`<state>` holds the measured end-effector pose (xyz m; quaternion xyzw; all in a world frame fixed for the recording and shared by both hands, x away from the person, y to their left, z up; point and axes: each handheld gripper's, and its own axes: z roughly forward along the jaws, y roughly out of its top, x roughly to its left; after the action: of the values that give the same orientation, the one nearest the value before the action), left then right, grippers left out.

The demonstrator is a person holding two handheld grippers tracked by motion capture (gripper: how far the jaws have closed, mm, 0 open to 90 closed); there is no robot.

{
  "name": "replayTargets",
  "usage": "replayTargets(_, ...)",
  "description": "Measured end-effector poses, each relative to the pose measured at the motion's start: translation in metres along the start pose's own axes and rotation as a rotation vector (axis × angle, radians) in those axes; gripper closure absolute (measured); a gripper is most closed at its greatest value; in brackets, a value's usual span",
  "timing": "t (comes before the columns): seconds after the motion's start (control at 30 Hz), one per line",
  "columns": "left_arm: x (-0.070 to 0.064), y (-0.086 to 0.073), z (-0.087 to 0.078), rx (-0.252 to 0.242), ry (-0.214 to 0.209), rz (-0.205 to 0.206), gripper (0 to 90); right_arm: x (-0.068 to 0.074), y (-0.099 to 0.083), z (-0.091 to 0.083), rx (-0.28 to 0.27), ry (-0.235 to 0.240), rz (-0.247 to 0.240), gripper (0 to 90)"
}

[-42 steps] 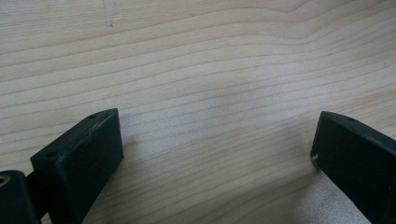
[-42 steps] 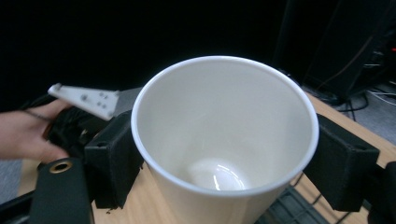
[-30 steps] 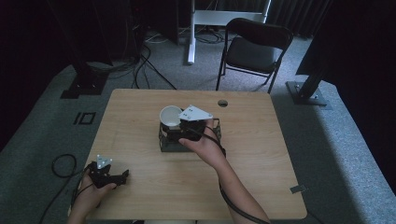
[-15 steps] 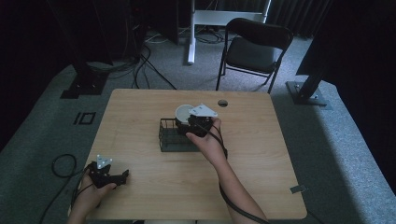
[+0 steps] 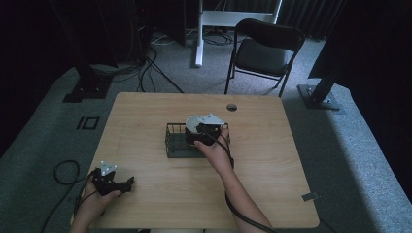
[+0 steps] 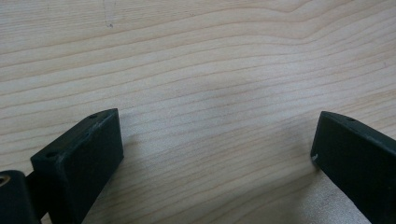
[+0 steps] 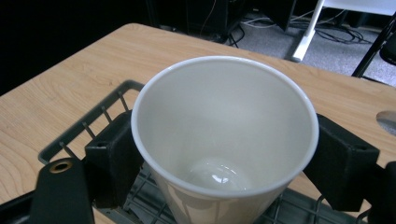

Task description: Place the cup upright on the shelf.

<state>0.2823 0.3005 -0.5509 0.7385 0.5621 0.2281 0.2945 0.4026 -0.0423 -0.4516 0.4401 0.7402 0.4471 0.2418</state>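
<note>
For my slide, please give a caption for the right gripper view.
Right gripper clasps white paper cup over wire basket.

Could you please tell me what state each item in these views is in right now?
White cup: upright, empty, held over the basket.
Right gripper: shut on the cup, one jaw on each side.
Wire basket: upright on the table, open top, the part in view empty.
Left gripper: open, jaws wide apart, nothing between them, low over the table near its front left corner.
Folding chair: unfolded, unoccupied, behind the table.
</note>
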Motion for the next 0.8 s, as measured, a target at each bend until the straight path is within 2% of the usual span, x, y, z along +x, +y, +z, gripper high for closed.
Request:
replayTargets(0.2, 0.000, 0.000, 0.000, 0.000, 0.000, 0.000, 2.6, 0.001, -0.004, 0.002, 0.006, -0.004, 0.006, 19.6)
replayTargets(0.4, 0.000, 0.000, 0.000, 0.000, 0.000, -0.001, 2.6, 0.003, -0.005, 0.002, 0.003, -0.007, -0.012, 19.4)
replayTargets(0.5, 0.000, 0.000, 0.000, 0.000, 0.000, 0.000, 2.6, 0.002, -0.004, 0.001, 0.008, 0.018, -0.024, 18.4)
replayTargets(0.53, 0.000, 0.000, 0.000, 0.000, 0.000, -0.001, 2.6, 0.003, -0.004, -0.001, -0.006, 0.031, -0.021, 11.9)
replayTargets(0.7, 0.000, 0.000, 0.000, 0.000, 0.000, 0.000, 2.6, 0.003, 0.000, -0.009, -0.002, 0.058, -0.045, 11.7)
replayTargets(0.8, 0.000, 0.000, 0.000, 0.002, -0.001, 0.002, 2.6, 0.002, -0.001, -0.013, -0.003, 0.058, -0.047, 11.7)
